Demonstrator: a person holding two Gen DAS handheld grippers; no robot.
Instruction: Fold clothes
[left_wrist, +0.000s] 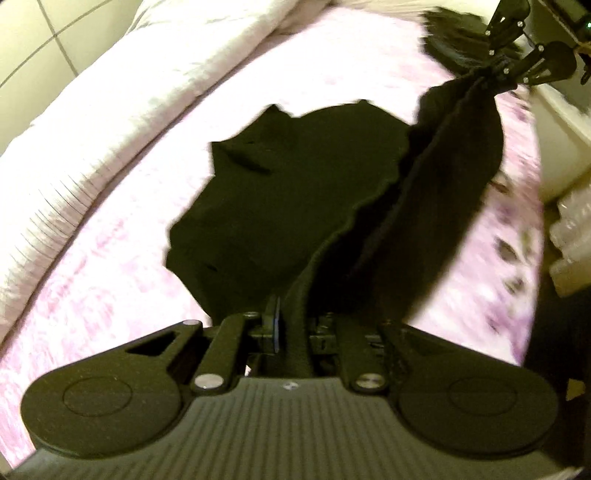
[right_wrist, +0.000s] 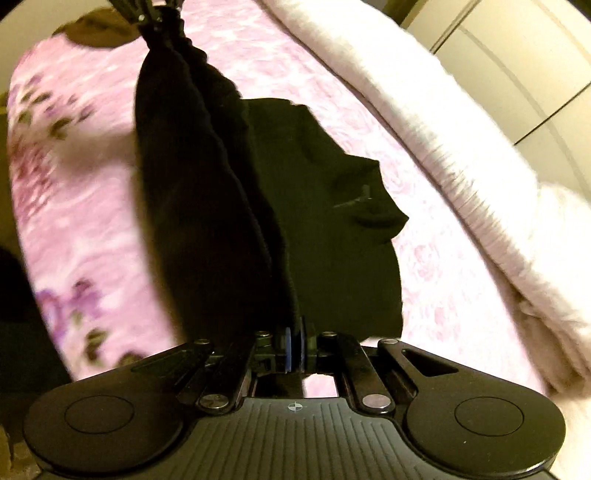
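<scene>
Now, in the left wrist view, the left gripper (left_wrist: 291, 332) is clamped on one end of a thick edge of the black garment (left_wrist: 280, 206). That edge runs like a rope up and to the right, all the way to the right gripper (left_wrist: 496, 74), which pinches the other end near the top corner. So the long line of the held edge goes straight from one gripper to the other, and both are lifted above the pink bed cover (left_wrist: 110, 266). The rest of the garment hangs down from that edge and spreads flat on the bed, on the side toward the white blanket (left_wrist: 147, 81). A second dark heap (left_wrist: 450, 33) sits farther off, near the top. In the right wrist view, the right gripper (right_wrist: 294, 347) has its two blue pads squeezed tight on the same bunched edge. From here the edge climbs up and to the left to the left gripper (right_wrist: 147, 14) at the top. The loose body of the garment (right_wrist: 332, 221) lies to the right of the held edge, again toward the white blanket (right_wrist: 461, 147). I think the next move is to carry this edge across the flat part to make a fold. Both hands are equally close, since each holds one end, so they should travel side by side and keep the edge stretched.
</scene>
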